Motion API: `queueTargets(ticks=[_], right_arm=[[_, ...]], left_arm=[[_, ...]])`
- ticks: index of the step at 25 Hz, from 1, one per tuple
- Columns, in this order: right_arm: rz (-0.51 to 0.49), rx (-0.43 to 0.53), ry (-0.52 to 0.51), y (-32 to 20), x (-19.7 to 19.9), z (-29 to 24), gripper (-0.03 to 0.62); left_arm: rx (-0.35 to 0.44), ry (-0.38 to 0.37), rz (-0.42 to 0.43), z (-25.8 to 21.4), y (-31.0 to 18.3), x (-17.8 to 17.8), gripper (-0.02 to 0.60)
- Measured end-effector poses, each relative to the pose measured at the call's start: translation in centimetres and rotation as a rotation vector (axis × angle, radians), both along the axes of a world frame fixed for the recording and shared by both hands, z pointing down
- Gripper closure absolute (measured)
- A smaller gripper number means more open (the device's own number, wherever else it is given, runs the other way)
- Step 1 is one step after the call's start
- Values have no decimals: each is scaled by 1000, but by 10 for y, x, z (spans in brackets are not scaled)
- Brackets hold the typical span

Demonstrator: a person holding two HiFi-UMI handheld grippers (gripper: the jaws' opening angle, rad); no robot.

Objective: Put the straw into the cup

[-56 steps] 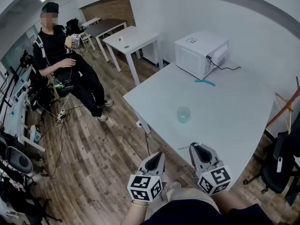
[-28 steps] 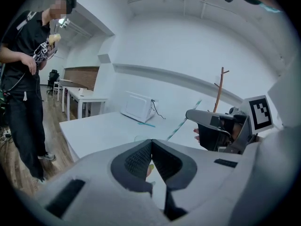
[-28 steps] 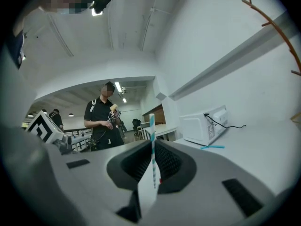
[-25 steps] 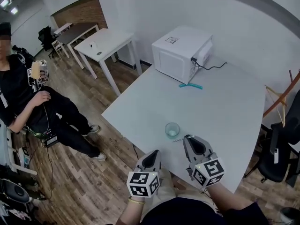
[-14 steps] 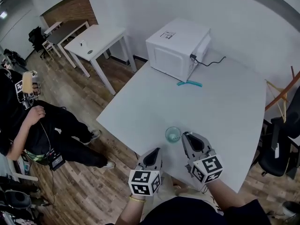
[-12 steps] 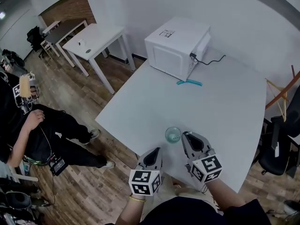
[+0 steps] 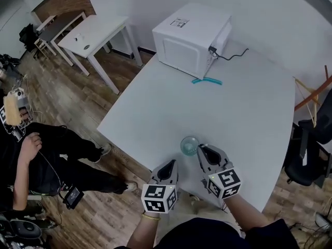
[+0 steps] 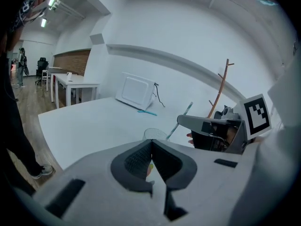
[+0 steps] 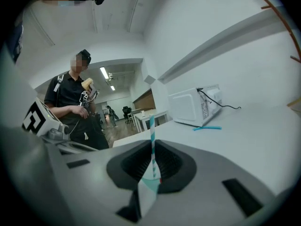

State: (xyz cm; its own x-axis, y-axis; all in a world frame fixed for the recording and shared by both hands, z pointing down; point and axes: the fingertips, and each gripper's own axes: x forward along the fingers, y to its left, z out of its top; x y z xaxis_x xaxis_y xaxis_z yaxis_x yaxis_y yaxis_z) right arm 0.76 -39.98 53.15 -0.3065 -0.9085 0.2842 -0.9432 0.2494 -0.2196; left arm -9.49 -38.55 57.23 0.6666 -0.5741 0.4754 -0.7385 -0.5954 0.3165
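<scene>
The right gripper (image 7: 202, 148) pinches the straw (image 9: 152, 142) just beside the cup (image 7: 190, 145), apparently not yet inside; the left gripper (image 7: 170, 164), jaws together, holds nothing.

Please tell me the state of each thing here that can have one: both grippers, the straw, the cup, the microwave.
left gripper: shut, nothing held.
right gripper: shut on the striped straw.
striped straw: held, not yet standing in the cup.
cup: upright on the table.
microwave: door closed.
teal straw: lying flat beside the microwave.
</scene>
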Motion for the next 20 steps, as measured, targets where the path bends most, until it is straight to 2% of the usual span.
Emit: queueTargets(ticks=[11, 20], right_arm=[[27, -40, -8, -3, 0, 20, 553], [29, -57, -14, -6, 2, 26, 551]], left_arm=[[-47, -11, 22, 22, 5, 2, 563], [-50, -17, 32, 25, 8, 4, 563]])
